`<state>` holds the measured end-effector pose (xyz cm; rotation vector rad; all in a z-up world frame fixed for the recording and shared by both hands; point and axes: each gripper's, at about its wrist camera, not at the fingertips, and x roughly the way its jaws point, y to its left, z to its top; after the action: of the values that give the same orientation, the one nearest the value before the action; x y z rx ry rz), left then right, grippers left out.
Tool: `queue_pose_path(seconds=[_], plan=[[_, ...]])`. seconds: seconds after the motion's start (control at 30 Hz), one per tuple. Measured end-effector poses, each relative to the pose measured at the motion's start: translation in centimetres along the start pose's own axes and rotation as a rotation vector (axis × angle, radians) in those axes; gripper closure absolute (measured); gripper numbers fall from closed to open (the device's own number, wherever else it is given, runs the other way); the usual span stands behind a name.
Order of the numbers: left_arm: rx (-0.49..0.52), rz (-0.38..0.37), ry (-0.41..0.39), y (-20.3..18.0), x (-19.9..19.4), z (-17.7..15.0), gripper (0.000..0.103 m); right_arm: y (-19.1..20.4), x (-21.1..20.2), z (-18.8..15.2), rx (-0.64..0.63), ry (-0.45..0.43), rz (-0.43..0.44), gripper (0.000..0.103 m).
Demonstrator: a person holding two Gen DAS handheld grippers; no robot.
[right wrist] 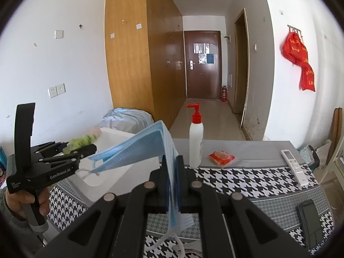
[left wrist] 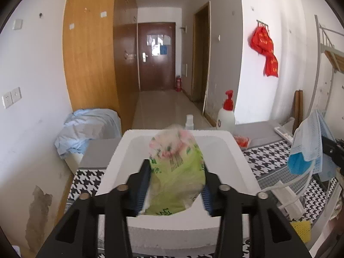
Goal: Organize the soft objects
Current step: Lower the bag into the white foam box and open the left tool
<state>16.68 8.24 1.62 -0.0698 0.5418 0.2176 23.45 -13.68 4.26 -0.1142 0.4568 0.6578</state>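
The left gripper pinches a crinkly green-and-pink plastic bag between its fingers, over the open white foam box. The right gripper clamps a stack of pale blue pleated face masks, with the box at its ten o'clock. Depositing is in hand; next, I judge, the bag gets lowered and released, then the masks follow.

Left claw clamped wide — right claw pinched nearly closed.
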Motion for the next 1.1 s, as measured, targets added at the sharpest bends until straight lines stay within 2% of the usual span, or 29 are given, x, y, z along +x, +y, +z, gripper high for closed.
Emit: queue_pose_path(seconds=[0.13,0.23,0.37,0.43,0.63,1.1], plan=[[-0.002,0.006,-0.014,0.3,-0.2,-0.1,0.030,0.0,0.1,0.0,0.007,0.000,-0.010,0.096],[-0.014,0.006,-0.026,0.8,-0.6,-0.1,0.021,0.0,0.1,0.2,0.011,-0.002,-0.012,0.096],[-0.029,0.015,-0.050,1.7,-1.4,-0.2,0.017,0.6,0.4,0.6,0.002,-0.004,-0.003,0.096],[-0.035,0.033,-0.072,2.3,-2.1,-0.1,0.008,1.1,0.6,0.9,-0.010,-0.004,0.006,0.096],[-0.075,0.095,-0.138,4.4,-4.5,0.2,0.001,2.6,1.2,1.9,-0.029,-0.006,0.045,0.096],[-0.096,0.215,-0.200,7.6,-8.1,-0.9,0.001,6.9,3.6,3.1,-0.084,0.039,0.138,0.095]])
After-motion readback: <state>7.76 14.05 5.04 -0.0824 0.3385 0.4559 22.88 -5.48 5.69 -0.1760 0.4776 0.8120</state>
